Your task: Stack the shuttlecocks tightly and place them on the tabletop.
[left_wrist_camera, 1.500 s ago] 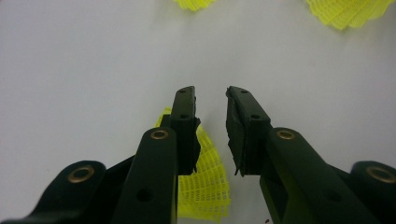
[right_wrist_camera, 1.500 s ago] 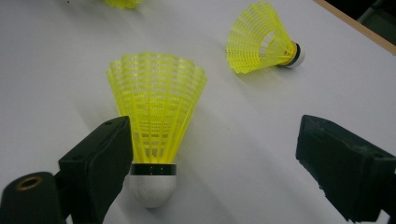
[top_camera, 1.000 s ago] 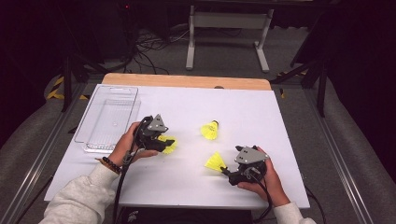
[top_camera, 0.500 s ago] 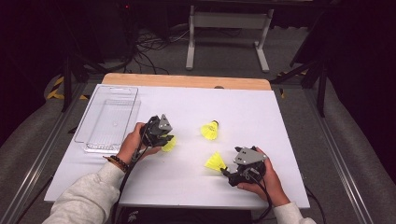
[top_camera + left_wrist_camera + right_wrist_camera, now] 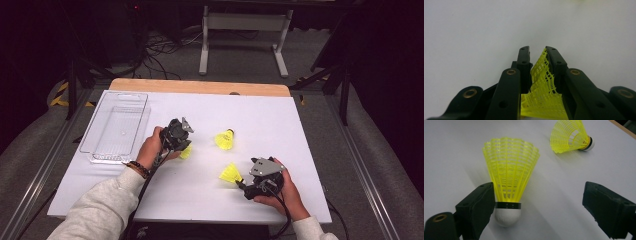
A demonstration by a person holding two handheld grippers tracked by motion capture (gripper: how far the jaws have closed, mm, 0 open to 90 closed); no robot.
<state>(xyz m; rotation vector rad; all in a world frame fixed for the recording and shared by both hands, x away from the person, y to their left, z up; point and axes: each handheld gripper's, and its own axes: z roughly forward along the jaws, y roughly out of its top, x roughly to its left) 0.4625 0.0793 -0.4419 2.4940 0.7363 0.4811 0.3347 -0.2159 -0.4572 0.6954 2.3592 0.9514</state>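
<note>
Light grey sleeves (image 5: 95,212), beaded bracelet (image 5: 135,168)

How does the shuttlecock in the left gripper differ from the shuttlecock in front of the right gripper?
The left gripper is shut on its shuttlecock, squeezing the skirt flat; the right gripper stands open around the other shuttlecock, whose skirt keeps its round cone. The second shows its white cork; the first hides it. Both are yellow.

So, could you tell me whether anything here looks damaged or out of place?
Yes: the left gripper is shut on a yellow shuttlecock and its mesh skirt is squashed flat and creased between the fingers. The two other shuttlecocks keep their round flare.
</note>
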